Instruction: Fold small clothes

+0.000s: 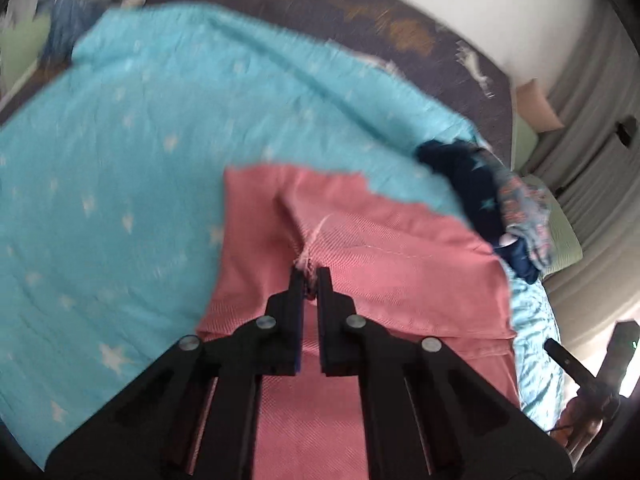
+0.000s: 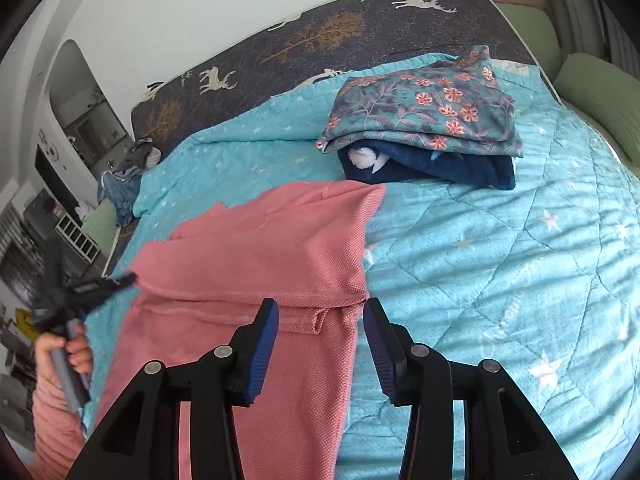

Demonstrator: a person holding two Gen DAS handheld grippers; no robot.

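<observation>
- The bed (image 2: 500,240) carries everything, under a turquoise star quilt (image 1: 120,140) with a dark deer-print sheet (image 2: 320,36) beyond it by the wall.
- The pink garment (image 2: 248,264), the piece I judge I am folding, lies on the quilt right under both my tools, its long axis running away from me toward the headboard, with a fold already laid across its middle.
- A finished stack sits well apart at the far right: a floral garment (image 2: 424,108) on top of a navy garment (image 2: 432,168).
- My right tongs (image 2: 320,322) hover over the near right edge of the pink cloth with the blue pads apart and nothing between them; the hem corner lies just ahead of the gap, so this hand is the nearer one to that edge.
- My left tongs (image 1: 311,280) are nearly closed, clamped on a small pinch of the pink garment at a seam near its middle.
- The right view shows my left hand (image 2: 66,350) and its tool out at the cloth's left side, blurred; only the left view, itself smeared, shows the pinched fabric up close.
</observation>
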